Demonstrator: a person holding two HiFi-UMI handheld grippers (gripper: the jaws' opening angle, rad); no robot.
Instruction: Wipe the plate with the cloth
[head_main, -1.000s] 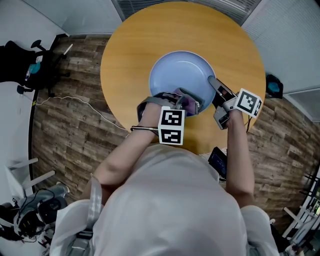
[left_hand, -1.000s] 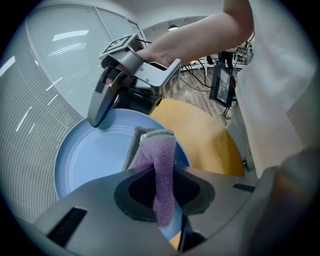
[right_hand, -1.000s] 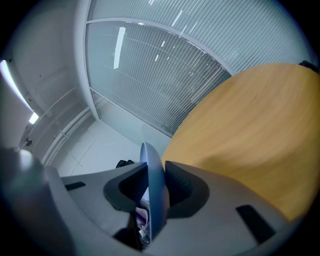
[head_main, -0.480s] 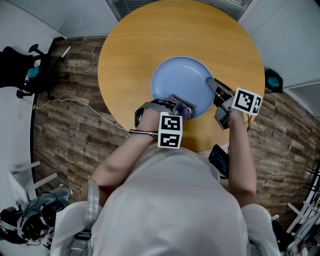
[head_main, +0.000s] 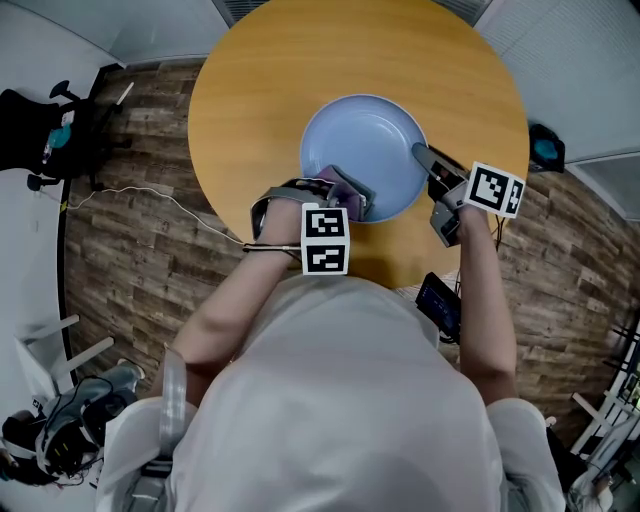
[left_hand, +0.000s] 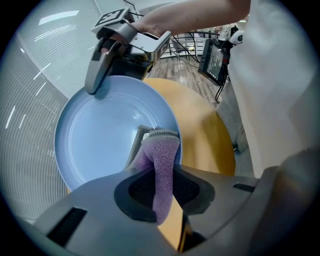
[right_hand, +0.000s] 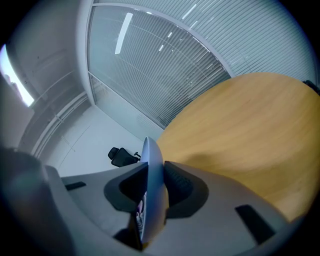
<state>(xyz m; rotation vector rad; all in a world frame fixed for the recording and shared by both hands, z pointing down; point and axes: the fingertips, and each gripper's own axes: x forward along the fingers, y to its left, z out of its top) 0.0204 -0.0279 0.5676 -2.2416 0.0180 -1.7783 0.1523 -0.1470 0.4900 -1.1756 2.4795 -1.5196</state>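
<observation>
Pale-blue plate (head_main: 365, 140) is over the near half of round wooden table (head_main: 280, 70). R gripper (right_hand: 152, 185) is clenched on plate's right rim, which shows edge-on btwn its jaws. L gripper (left_hand: 159, 187) points steeply down, clamped on purple cloth (left_hand: 159, 155). Cloth's folded end lies at plate's near inner edge. Plank floor (head_main: 130, 260) w/ white cable (head_main: 150, 197) at left.

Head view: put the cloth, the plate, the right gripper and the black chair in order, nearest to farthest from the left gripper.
1. Cloth: pinched between the jaws of the left gripper.
2. Plate: just ahead, with the cloth at its near rim.
3. Right gripper: across the plate, clamped on its right rim.
4. Black chair: far off at the left edge.
</observation>
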